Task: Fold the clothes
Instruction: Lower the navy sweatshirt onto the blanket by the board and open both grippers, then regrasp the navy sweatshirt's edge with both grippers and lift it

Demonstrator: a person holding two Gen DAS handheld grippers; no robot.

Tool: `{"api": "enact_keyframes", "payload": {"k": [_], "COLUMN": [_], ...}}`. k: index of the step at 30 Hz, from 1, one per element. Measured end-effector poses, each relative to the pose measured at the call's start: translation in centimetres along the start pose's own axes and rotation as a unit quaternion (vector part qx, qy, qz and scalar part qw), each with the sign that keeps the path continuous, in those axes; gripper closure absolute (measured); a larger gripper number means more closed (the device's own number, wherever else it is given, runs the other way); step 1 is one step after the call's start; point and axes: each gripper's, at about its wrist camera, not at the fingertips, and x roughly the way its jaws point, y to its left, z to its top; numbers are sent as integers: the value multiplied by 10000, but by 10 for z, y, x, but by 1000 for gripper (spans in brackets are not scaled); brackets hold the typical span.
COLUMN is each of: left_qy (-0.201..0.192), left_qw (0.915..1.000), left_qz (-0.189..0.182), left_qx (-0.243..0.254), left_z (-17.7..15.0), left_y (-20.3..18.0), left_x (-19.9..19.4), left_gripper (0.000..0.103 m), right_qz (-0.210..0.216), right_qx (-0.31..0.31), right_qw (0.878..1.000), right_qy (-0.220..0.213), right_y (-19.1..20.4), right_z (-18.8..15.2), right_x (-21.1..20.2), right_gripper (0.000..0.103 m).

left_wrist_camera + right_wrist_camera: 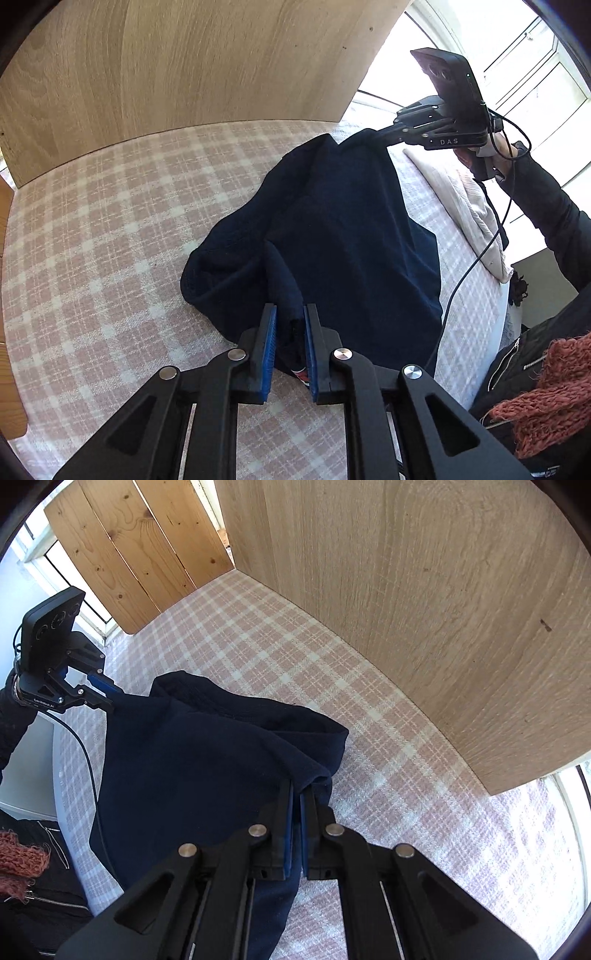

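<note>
A dark navy garment (332, 229) is seen stretched between two hand-held grippers above a pink checked bedspread (92, 229), its lower folds resting on the cloth. One edge is pinched in the left gripper (290, 332), the opposite edge in the right gripper (295, 808), both with pads pressed on fabric. The garment's long axis is judged to run from one gripper to the other, neither hand being clearly nearer its middle.
</note>
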Motion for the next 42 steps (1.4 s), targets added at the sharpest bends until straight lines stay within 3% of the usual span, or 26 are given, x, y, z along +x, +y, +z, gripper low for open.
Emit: {"api": "enact_keyframes", "payload": {"k": [4, 9, 12, 15, 16, 17, 18, 19, 21, 24, 29, 42], "left_qy": [94, -303, -234, 24, 27, -40, -122, -203, -145, 72, 344, 235], "left_qw": [9999, 9995, 9992, 9980, 9975, 9970, 9965, 9958, 9967, 9982, 9977, 9986], "left_qz": [35, 63, 323, 464, 421, 342, 264, 187, 181, 305, 235, 54], "left_qx": [-21, 110, -38, -423, -574, -686, -777, -868, -773, -514, -532, -462], "left_z": [-1, 18, 27, 23, 20, 17, 14, 11, 9, 8, 8, 19], "left_y": [2, -1, 19, 47, 54, 58, 60, 63, 58, 48, 48, 47], "left_x": [11, -8, 1, 16, 17, 14, 10, 6, 2, 7, 33, 48], "left_gripper": [92, 94, 94, 93, 90, 80, 74, 71, 56, 41, 40, 40], "right_qz": [-169, -287, -504, -428, -482, -536, -602, -679, -632, -422, -119, 640], "right_qx": [-76, -107, 22, 126, 80, 17, -91, -205, -362, -459, -400, -609], "right_qw": [9998, 9990, 9986, 9986, 9984, 9982, 9980, 9974, 9973, 9980, 9990, 9954], "right_qy": [-54, -315, -126, 283, 285, 256, 158, 92, 24, 73, 161, 378], "right_y": [2, -1, -15, -26, -24, -22, -20, -18, -19, -26, -36, -30], "right_z": [0, 5, 8, 4, 3, 2, 1, 0, -1, 0, 3, 24], "right_x": [7, -4, 7, 31, 32, 32, 26, 22, 15, 13, 30, 82], "right_gripper": [100, 100, 100, 98, 94, 93, 85, 67, 46, 46, 46, 46]}}
